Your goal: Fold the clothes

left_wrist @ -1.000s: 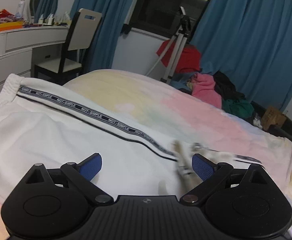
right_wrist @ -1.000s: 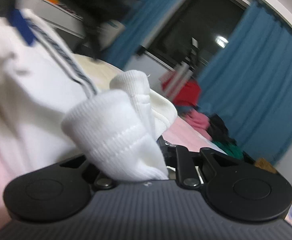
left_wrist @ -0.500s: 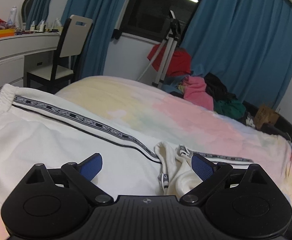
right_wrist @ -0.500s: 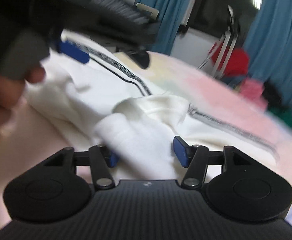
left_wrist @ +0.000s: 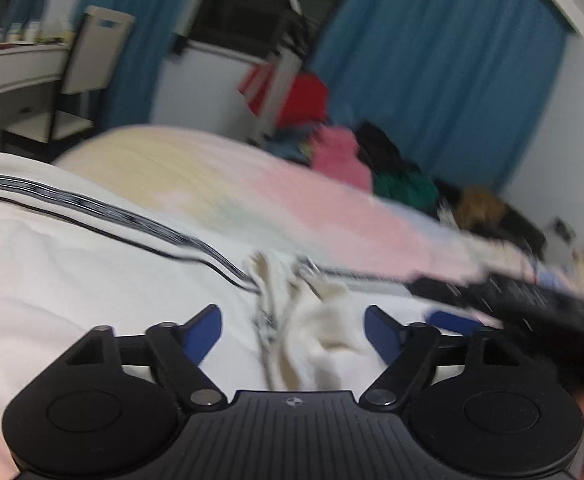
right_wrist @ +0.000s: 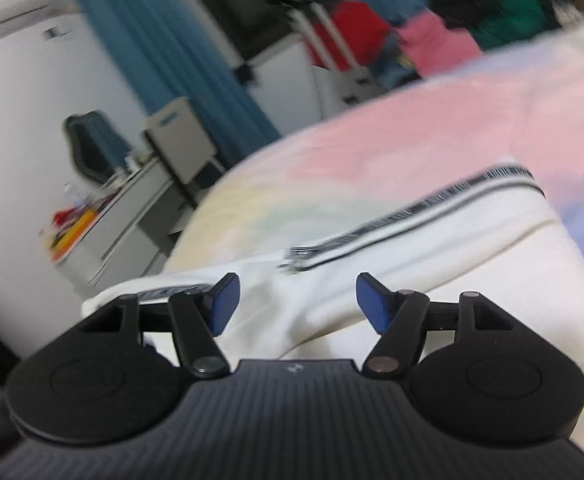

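A: Status, left to right. Where is the garment?

B: The white trousers (left_wrist: 71, 272) lie flat across the pastel bedspread (left_wrist: 219, 184), filling the left wrist view from 9 o'clock to 3 o'clock. The dark printed side stripe (left_wrist: 103, 208) runs from 9 o'clock toward centre. A bunched cuff (left_wrist: 324, 328) sits at centre, folded over onto the leg.

A: Left gripper?

B: The left gripper (left_wrist: 293, 330) is closing. The cuff lies between its 2 blue pads (left_wrist: 201, 332), but neither pad presses on it; nothing is held.

A: Right gripper?

B: The right gripper (right_wrist: 296, 300) is opening and empty. Its view is rolled; only flat fabric and stripe lie beyond the pads. In the left view it appears blurred at 3 o'clock (left_wrist: 532, 300), just beside the left gripper.

A: Failure modes?

B: 3, judged from this state:
1. The cuff is loose and uneven. A pinch on 1 layer only would drag the fold open.
2. The 2 tools are close; a crossing path could cause contact.
3. Pulling the cuff sideways would skew the stripe, giving a crooked fold.
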`<state>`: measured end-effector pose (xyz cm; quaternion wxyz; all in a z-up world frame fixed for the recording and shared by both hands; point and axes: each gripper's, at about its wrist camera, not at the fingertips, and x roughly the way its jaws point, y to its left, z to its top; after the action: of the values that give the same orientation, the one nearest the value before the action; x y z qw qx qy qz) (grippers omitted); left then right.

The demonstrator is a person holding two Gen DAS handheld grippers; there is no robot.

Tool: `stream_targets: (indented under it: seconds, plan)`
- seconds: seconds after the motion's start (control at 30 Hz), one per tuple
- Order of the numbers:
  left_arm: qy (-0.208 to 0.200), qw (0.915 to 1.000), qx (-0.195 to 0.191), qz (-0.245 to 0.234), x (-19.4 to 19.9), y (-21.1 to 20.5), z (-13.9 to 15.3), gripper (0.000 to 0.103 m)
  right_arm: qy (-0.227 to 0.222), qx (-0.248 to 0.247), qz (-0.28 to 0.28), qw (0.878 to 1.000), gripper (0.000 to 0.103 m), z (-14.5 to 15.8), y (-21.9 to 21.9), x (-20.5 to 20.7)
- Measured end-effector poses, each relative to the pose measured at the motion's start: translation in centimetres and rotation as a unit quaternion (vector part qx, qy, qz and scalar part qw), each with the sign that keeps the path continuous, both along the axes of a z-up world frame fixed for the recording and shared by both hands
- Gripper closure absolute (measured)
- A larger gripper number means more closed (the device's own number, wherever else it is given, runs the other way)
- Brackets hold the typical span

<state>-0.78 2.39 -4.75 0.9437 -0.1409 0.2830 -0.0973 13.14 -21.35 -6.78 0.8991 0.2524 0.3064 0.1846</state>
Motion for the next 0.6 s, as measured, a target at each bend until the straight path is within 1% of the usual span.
stream_targets:
  seconds: [0.07,0.17,0.2,0.23,0.27,0.3,0.33,0.37,0.4,0.43,0.5,0.57,0.6]
  plan:
    - [0.021,0.9994,0.009,-0.024,0.8,-1.1,-1.2,0.030,0.014,0.005,-0.009,1.000,0.035,-0.8,0.1,1.0]
    - [0.059,0.9980,0.010,-0.020,1.7,-1.3,-3.1,0.042,0.006,-0.012,-0.010,1.000,0.036,-1.5,0.7,1.6]
    - [0.066,0.9977,0.004,-0.016,1.9,-1.1,-3.5,0.051,0.002,-0.026,-0.009,1.000,0.037,-1.6,0.8,1.7]
    - [0.068,0.9976,-0.006,-0.015,2.0,-0.8,-3.8,0.063,-0.002,-0.041,-0.009,0.999,0.037,-1.6,1.2,1.7]
    - [0.067,0.9975,-0.015,-0.013,2.1,-0.4,-3.7,0.068,-0.006,-0.052,-0.009,0.999,0.037,-1.7,1.3,1.8]
    - [0.063,0.9978,-0.018,-0.008,2.0,-0.2,-3.5,0.076,-0.010,-0.061,-0.009,0.998,0.037,-1.8,1.4,1.9]
    - [0.053,0.9985,-0.014,-0.005,1.6,-0.2,-3.1,0.081,-0.013,-0.070,-0.008,0.997,0.037,-1.8,1.5,1.9]
    - [0.042,0.9991,-0.009,-0.003,1.2,-0.3,-2.7,0.089,-0.017,-0.078,-0.008,0.997,0.037,-1.7,1.6,1.8]
    - [0.032,0.9995,-0.004,-0.003,0.8,-0.4,-2.1,0.093,-0.021,-0.086,-0.008,0.996,0.037,-1.6,1.8,1.7]
    - [0.027,0.9996,-0.008,-0.011,0.2,-0.4,-1.5,0.094,-0.024,-0.092,-0.009,0.995,0.037,-1.6,1.9,1.7]
    - [0.015,0.9994,-0.016,-0.026,-0.9,-0.5,-0.3,0.095,-0.029,-0.098,-0.010,0.995,0.037,-1.5,2.2,1.4]
    - [0.015,0.9980,-0.039,-0.047,-2.4,-0.7,0.7,0.095,-0.033,-0.104,-0.007,0.994,0.035,-1.3,2.6,1.0]
    - [0.024,0.9967,-0.057,-0.054,-3.0,-0.8,0.9,0.095,-0.038,-0.110,-0.002,0.993,0.035,-1.1,2.9,0.7]
